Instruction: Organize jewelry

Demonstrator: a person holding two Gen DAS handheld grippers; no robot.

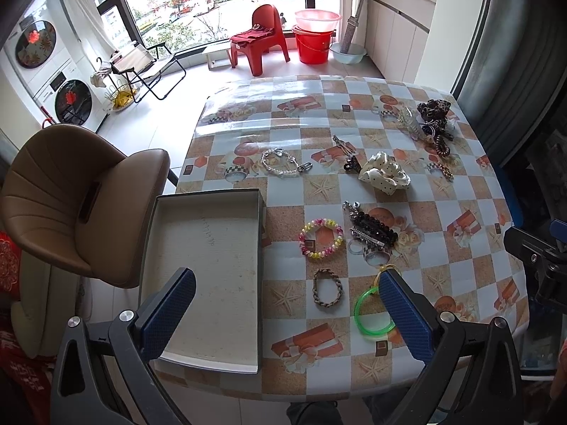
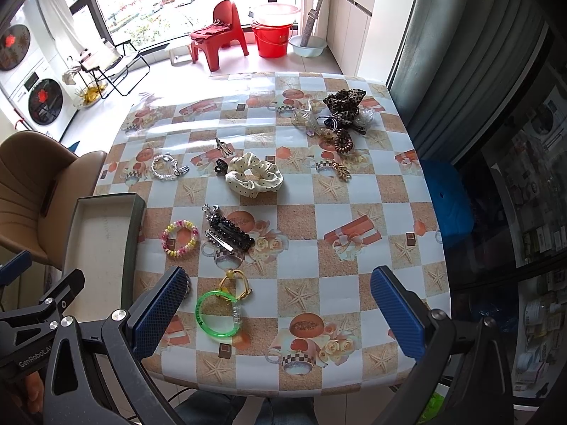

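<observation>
The left gripper (image 1: 287, 313) has its blue-padded fingers (image 1: 168, 315) spread wide apart, holding nothing and hovering above the near edge of the tabletop (image 1: 460, 191). Below its left finger lies the open shallow box (image 1: 209, 248), with nothing visible inside. Between the two fingers, nearer the right one, lies a brown braided bracelet (image 1: 327, 289). The green bangle (image 1: 372, 313) sits just at the inner side of the right finger, partly hidden behind its pad, with a yellow cord loop (image 1: 384, 269) at the fingertip; contact cannot be told.

The right gripper (image 2: 276, 313) is likewise wide open and empty. In its view the green bangle lies between the fingers (image 2: 397, 313), close to the left one, with the yellow cord loop just beyond it.

Beyond the left gripper's fingertips, a pastel bead bracelet (image 1: 321, 238) lies just right of the box wall, and beside it a black beaded hair clip (image 1: 372, 232) with a silver clip laid across it. Farther out, ahead of the right finger, sit a cream dotted scrunchie (image 1: 384, 175) and a small black claw clip (image 1: 351, 167) touching its left side. Left of those, ahead of the gap between the fingers, is a pearl bracelet (image 1: 281, 163) with a metal clasp. A gold leaf-shaped piece (image 2: 341, 170) lies right of the scrunchie. At the far right corner is a heap of hair ties topped by a leopard scrunchie (image 1: 433, 109).
</observation>
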